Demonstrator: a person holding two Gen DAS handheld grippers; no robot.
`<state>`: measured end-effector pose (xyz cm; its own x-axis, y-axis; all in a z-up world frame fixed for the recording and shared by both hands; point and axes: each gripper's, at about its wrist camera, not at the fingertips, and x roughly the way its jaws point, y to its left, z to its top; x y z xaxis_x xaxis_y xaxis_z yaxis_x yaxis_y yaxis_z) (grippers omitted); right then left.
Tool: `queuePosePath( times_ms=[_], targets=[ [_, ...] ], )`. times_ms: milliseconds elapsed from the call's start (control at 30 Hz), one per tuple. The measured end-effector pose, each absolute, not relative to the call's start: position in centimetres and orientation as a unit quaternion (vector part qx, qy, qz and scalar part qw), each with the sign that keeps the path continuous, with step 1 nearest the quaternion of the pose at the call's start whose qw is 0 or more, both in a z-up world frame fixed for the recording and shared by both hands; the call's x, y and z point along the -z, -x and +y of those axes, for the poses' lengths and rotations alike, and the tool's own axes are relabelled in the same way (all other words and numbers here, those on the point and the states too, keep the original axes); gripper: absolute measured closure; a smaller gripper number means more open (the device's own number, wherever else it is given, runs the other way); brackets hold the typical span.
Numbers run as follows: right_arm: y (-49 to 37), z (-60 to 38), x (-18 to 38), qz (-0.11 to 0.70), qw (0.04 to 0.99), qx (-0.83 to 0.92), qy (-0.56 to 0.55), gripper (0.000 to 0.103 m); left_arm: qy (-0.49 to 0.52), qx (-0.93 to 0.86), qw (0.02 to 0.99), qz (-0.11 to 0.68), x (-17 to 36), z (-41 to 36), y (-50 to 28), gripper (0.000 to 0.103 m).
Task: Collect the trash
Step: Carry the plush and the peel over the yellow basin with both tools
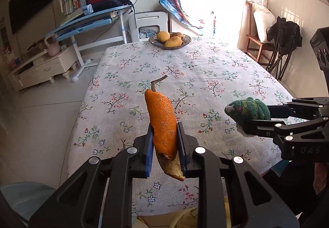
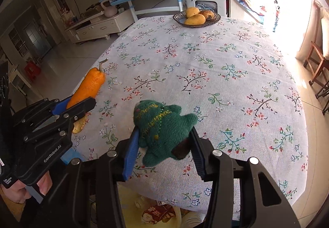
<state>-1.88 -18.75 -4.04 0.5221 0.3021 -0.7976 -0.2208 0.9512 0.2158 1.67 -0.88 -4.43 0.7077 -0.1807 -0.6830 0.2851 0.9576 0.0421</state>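
Observation:
My left gripper is shut on a long orange peel with a dry stem, held upright above the near edge of the table. It also shows in the right wrist view, with the left gripper at the left. My right gripper is shut on a green knitted plush toy with yellow stitching, held above the table's near edge. In the left wrist view the toy and right gripper are at the right.
The table has a floral cloth. A glass bowl of mangoes stands at its far end. Below the near edge lies yellow bagged trash. A wooden chair stands right, a blue desk and white cabinet far left.

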Motion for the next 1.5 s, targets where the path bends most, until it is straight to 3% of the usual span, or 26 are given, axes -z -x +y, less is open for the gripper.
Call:
queuePosePath(
  times_ms=[700, 1500],
  targets=[
    [8.2, -19.2, 5.2, 0.466, 0.863, -0.164, -0.104, 0.056, -0.038, 0.12, 0.929, 0.347, 4.4, 0.8, 7.1, 0.083],
    [12.4, -17.2, 6.3, 0.478, 0.861, -0.17, -0.04, 0.056, -0.072, 0.147, 0.915, 0.369, 6.2, -0.6, 12.9, 0.083]
  ],
)
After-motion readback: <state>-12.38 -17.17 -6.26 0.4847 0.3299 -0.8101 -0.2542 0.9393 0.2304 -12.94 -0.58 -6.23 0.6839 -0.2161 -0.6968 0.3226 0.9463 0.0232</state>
